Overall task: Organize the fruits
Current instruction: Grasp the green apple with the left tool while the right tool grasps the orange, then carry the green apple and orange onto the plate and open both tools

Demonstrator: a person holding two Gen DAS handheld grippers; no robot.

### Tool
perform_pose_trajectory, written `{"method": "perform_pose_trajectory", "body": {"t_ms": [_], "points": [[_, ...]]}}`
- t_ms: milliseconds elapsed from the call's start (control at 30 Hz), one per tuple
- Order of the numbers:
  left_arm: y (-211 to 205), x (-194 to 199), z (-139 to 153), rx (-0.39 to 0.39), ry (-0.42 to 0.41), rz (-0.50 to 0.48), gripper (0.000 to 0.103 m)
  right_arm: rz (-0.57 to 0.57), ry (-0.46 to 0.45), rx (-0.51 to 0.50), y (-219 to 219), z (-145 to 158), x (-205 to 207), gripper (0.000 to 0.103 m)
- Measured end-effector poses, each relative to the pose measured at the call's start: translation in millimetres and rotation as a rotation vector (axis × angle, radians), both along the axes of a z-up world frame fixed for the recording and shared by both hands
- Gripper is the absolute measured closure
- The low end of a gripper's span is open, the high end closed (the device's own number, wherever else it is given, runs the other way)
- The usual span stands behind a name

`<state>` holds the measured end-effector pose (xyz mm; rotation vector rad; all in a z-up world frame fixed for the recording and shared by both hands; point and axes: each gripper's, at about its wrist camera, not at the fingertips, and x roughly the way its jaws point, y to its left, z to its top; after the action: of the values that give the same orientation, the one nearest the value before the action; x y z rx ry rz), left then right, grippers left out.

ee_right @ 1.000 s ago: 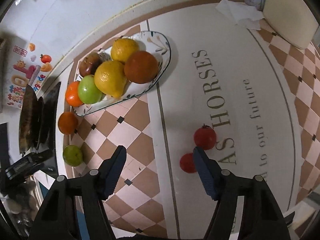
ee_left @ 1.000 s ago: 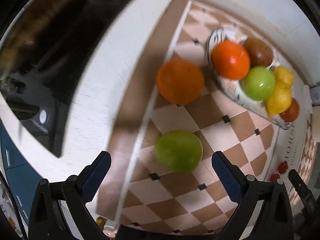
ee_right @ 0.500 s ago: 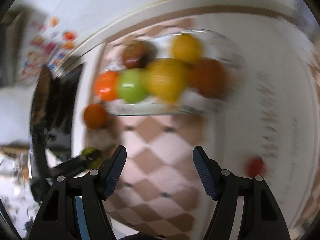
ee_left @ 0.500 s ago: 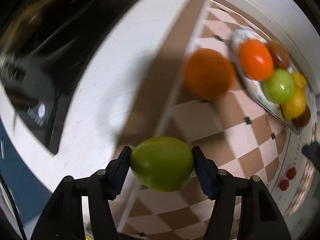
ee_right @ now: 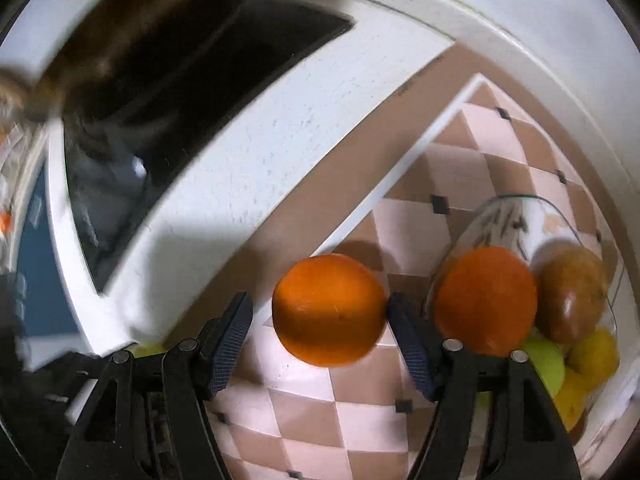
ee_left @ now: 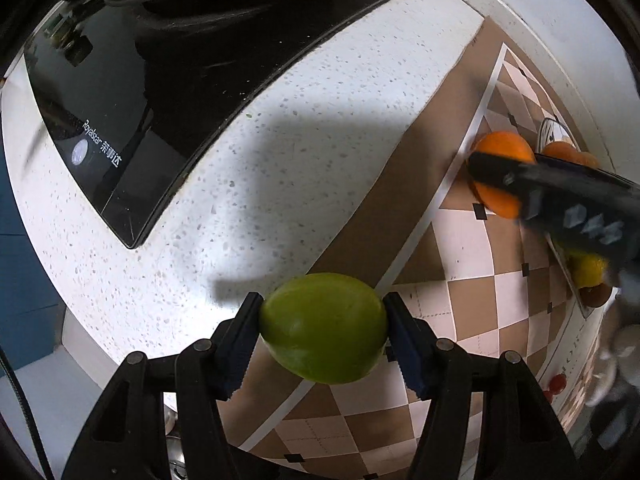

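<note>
the green fruit [ee_left: 324, 328] sits clamped between the two pads of the left gripper [ee_left: 323, 334], both pads pressing its sides, and it hangs above the edge of the checked mat [ee_left: 472, 280] where the mat meets the speckled counter [ee_left: 248, 184]. the orange [ee_right: 330, 310] lies on the mat between the fingers of the right gripper [ee_right: 320, 332]; the right-hand pad is at its skin, the left-hand pad stands off with a gap showing, so that gripper is open around it and not gripping. the bowl [ee_right: 500, 216] is just beside the orange, already piled with another orange, a brown fruit, a green one and yellow ones.

what could go wrong, as a judgement: the green fruit is smooth and rounded, held only by two narrow contacts, so a quick swing toward the bowl could let it twist out and drop to the counter or roll to the black cooktop [ee_left: 168, 60]. the orange may be nudged sideways by the one pad that reaches it first and roll away over the mat before the other closes. the two grippers are near each other in the left view, where the right one crosses in front of the orange, so they could knock together on the way to the bowl. the bowl is crowded, and a fruit set on top may roll off.
</note>
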<state>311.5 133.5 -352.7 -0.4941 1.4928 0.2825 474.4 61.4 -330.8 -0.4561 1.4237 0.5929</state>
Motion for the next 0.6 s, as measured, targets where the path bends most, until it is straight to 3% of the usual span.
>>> {"method": "perform_pose_trajectory", "body": {"t_ms": [167,400,600], "points": [[5.1,0.9,4.8,-0.001,-0.002,-0.007,0.044,0.078,-0.069,-0.055,1.9,-7.6,-7.2,0.037],[-2.5,20.0,28.0,-0.006,-0.031,-0.058,0.044,-0.039,0.020,0.101,-59.2,27.0,-46.1,0.038],[-43.0,28.6,32.5,-0.041,-0.038,-0.169,0.044,-0.278,0.132,0.143,-161.7,28.0,-100.1,0.038]]}}
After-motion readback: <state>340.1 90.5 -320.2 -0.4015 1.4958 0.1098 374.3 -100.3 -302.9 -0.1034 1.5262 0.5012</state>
